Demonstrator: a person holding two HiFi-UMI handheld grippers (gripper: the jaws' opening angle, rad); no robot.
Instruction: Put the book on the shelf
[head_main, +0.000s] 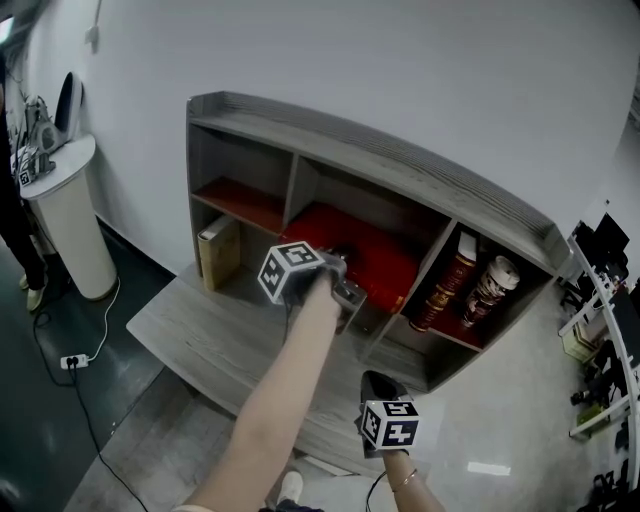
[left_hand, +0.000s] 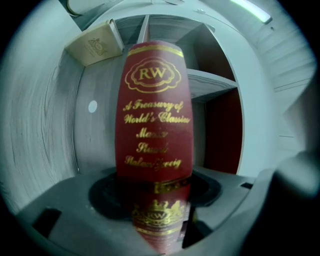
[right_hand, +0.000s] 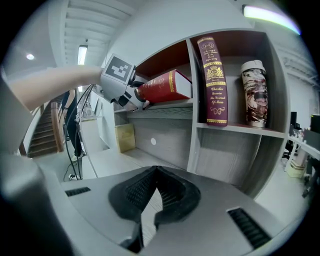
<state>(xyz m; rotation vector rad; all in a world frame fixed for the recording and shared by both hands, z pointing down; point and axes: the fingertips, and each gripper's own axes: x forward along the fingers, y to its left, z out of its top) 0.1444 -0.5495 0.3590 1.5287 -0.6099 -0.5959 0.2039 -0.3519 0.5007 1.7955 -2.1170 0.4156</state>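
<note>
My left claw (left_hand: 155, 197) sits slack round the red book (left_hand: 154, 115), with a dark gap beside its spine. The book runs straight ahead of it, flat on the shelf (right_hand: 165, 107). I judge it stiff, weighty and glossy-slick, so I'd pinch across both covers at this near end; my right claw (right_hand: 152, 197) is clenched on nothing.

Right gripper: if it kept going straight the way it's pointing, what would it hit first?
Probably the grey back panel of the shelf unit, under the board where the red book lies. Nothing closer shows ahead of the right gripper, though depth is hard to judge.
</note>
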